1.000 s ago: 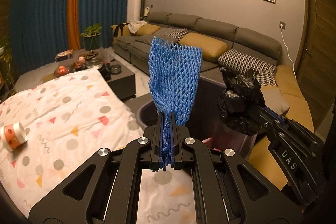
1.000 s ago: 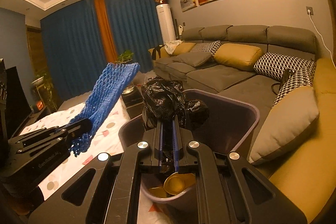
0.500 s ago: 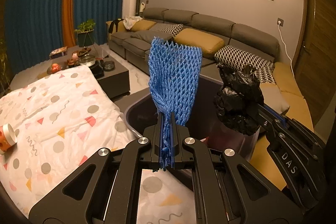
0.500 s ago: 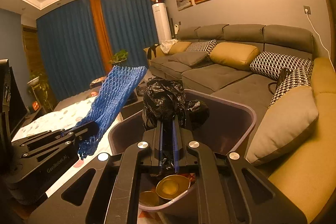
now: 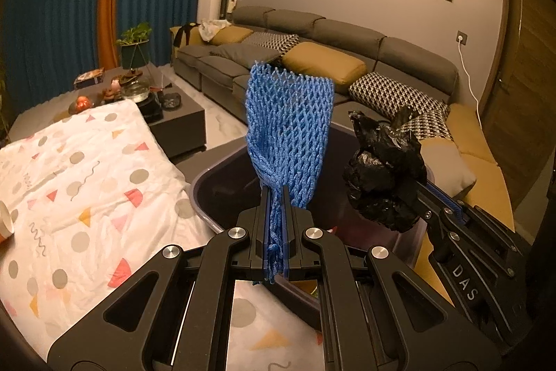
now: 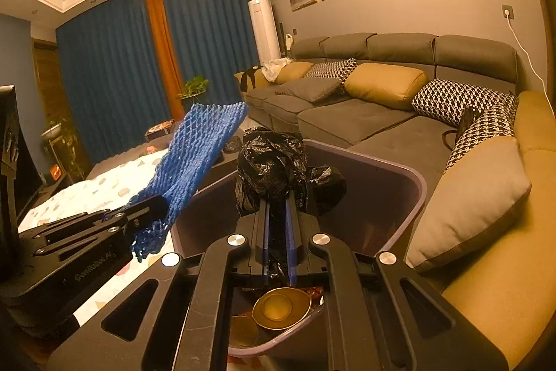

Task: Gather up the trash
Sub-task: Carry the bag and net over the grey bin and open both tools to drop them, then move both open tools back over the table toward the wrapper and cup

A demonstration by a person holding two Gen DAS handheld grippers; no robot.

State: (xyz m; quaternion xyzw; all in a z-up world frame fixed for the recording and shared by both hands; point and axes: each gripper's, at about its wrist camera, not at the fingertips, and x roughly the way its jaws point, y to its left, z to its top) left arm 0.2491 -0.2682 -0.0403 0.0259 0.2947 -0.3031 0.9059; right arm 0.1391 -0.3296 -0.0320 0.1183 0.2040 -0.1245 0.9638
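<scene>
My left gripper (image 5: 275,197) is shut on a blue foam net sleeve (image 5: 288,124), which stands up above the dark purple trash bin (image 5: 222,169). My right gripper (image 6: 278,202) is shut on a crumpled black plastic bag (image 6: 271,162), held over the same bin (image 6: 410,176). The right gripper with the bag (image 5: 385,176) shows at the right of the left wrist view. The left gripper with the net (image 6: 198,148) shows at the left of the right wrist view. A gold foil cup (image 6: 281,306) lies inside the bin.
A table with a white patterned cloth (image 5: 80,183) is left of the bin, with a small cup (image 5: 5,214) at its left edge. A grey sofa with cushions (image 6: 382,86) runs behind and right. A dark coffee table (image 5: 173,113) stands beyond.
Both grippers moved forward over the bin with their loads. The bin now lies more directly beneath them.
</scene>
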